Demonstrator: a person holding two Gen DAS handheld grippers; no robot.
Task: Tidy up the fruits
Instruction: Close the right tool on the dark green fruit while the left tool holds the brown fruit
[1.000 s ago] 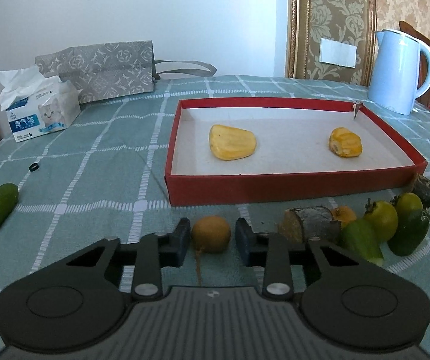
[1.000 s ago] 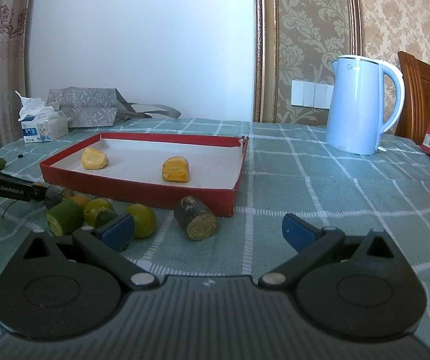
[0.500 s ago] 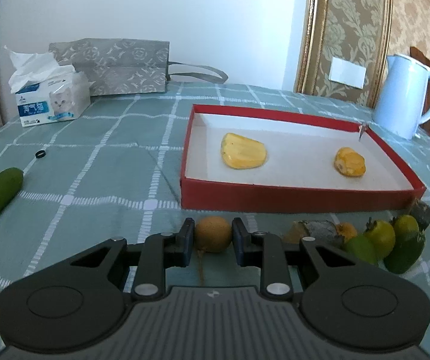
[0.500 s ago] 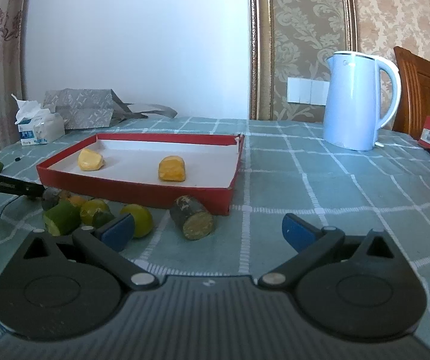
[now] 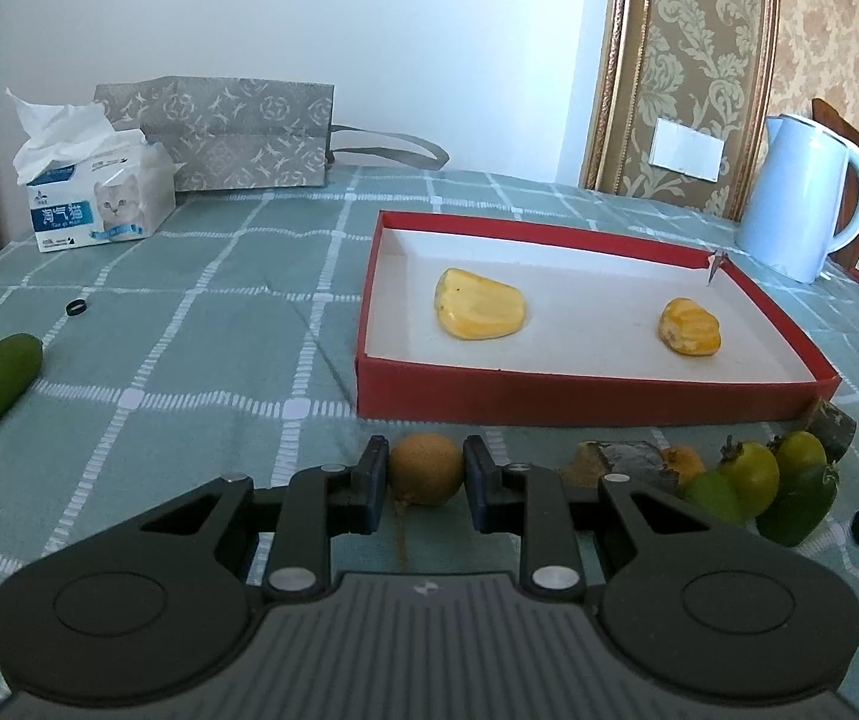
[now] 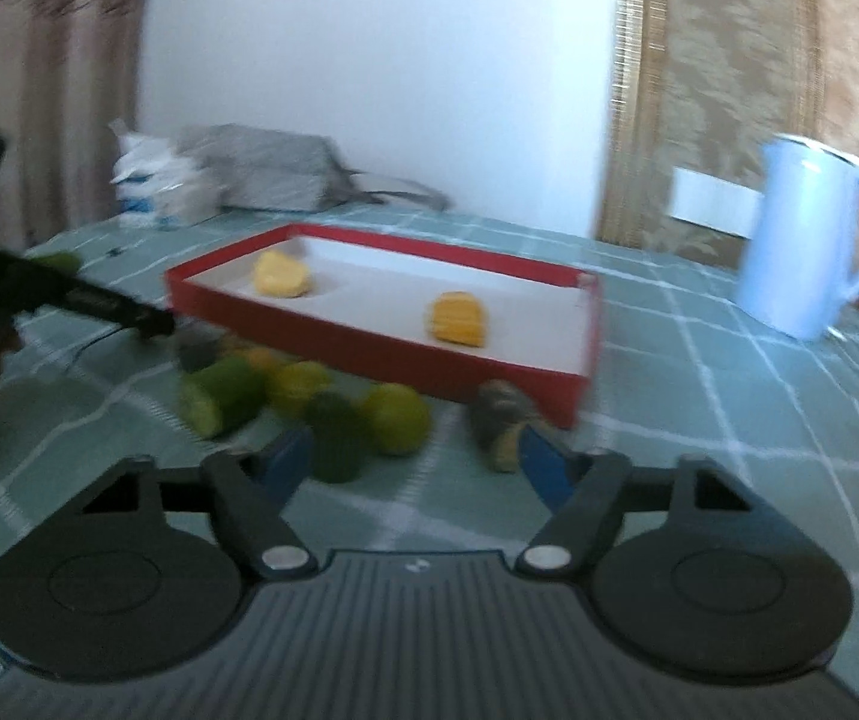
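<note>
Ahead of the left gripper [image 5: 423,480] lies the shallow red cardboard tray [image 5: 579,402]; its pads are clamped on the small round brown fruit [image 5: 426,468]. Lift clear of the tray's near wall before carrying it in. The right gripper [image 6: 417,468], jaws spread wide, is empty, a round green fruit [image 6: 396,426] just ahead of it.

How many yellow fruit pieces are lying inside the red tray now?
2. The larger yellow piece lies in the left half of the red tray; the smaller yellow piece lies toward its right end. Nothing in the tray hides more.
</note>
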